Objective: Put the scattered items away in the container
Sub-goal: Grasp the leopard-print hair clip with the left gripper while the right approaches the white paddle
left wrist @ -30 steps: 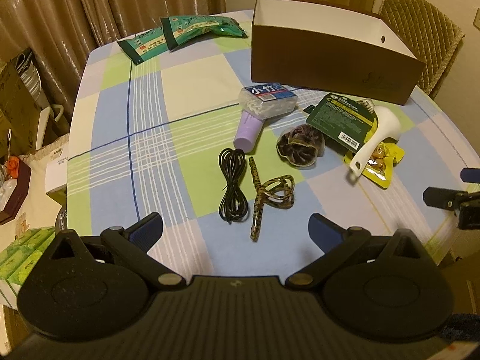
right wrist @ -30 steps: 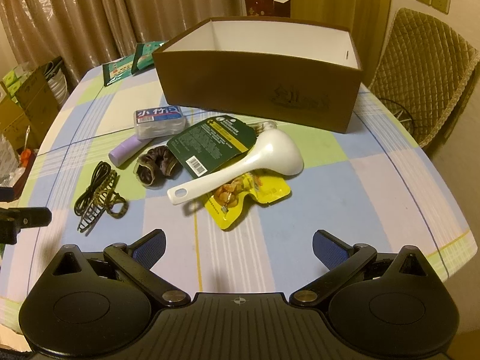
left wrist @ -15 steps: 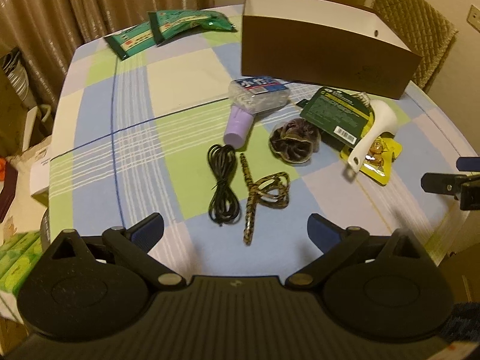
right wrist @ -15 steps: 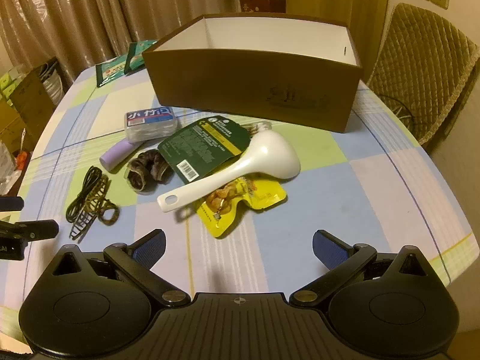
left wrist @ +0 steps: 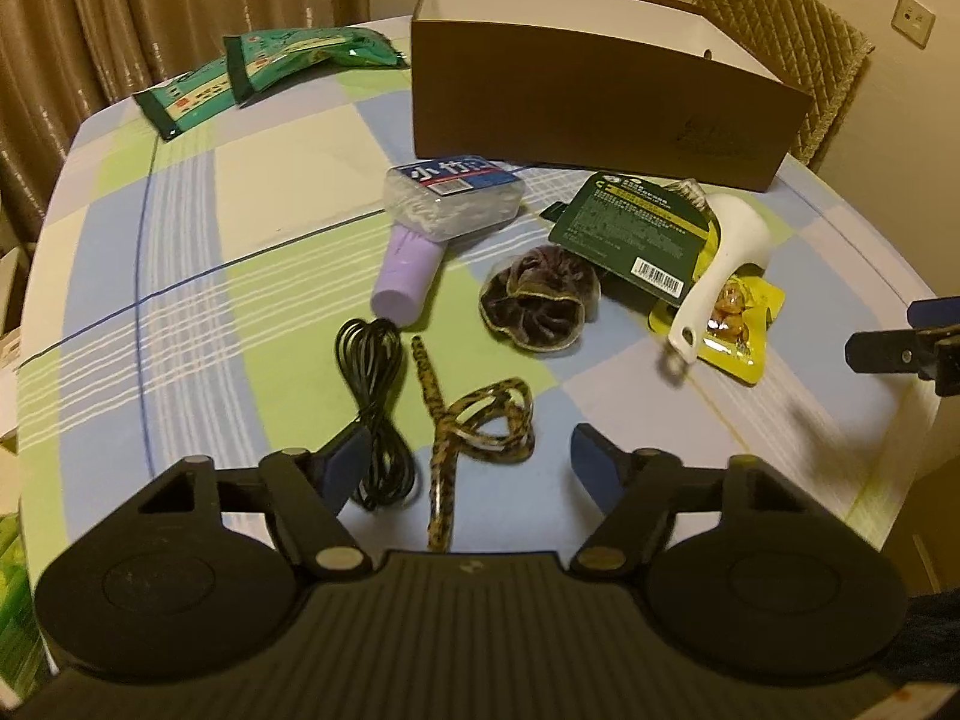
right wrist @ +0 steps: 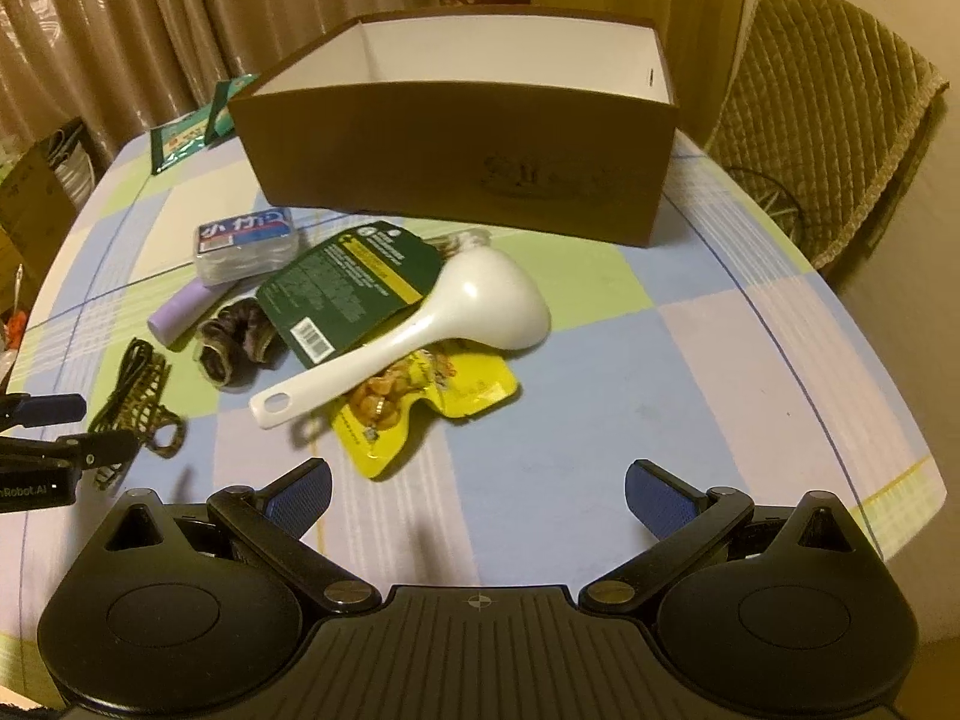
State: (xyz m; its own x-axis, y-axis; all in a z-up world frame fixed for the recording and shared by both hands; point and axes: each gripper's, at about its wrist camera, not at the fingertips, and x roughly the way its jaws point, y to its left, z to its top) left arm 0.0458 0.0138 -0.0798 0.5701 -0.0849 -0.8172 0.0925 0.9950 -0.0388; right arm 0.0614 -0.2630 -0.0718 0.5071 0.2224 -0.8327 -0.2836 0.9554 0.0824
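Observation:
A brown open box (left wrist: 588, 96) (right wrist: 456, 162) stands at the back of the table. In front of it lie a clear toothpick box (left wrist: 453, 195), a purple tube (left wrist: 405, 276), a dark scrunchie (left wrist: 537, 306), a black cable (left wrist: 372, 408), a leopard hair clip (left wrist: 474, 420), a green card pack (right wrist: 354, 288), a white rice spoon (right wrist: 444, 324) and a yellow snack pouch (right wrist: 420, 408). My left gripper (left wrist: 468, 468) is open, low over the cable and hair clip. My right gripper (right wrist: 477, 501) is open and empty, just short of the pouch.
Two green packets (left wrist: 264, 66) lie at the far left of the checked tablecloth (right wrist: 690, 360). A quilted chair (right wrist: 822, 138) stands behind the table's right side. Curtains hang at the back. Cardboard boxes (right wrist: 30, 204) sit on the floor at left.
Both grippers have moved forward and lower toward the items. The left gripper now brackets the near ends of the cable and hair clip. Nothing has been picked up.

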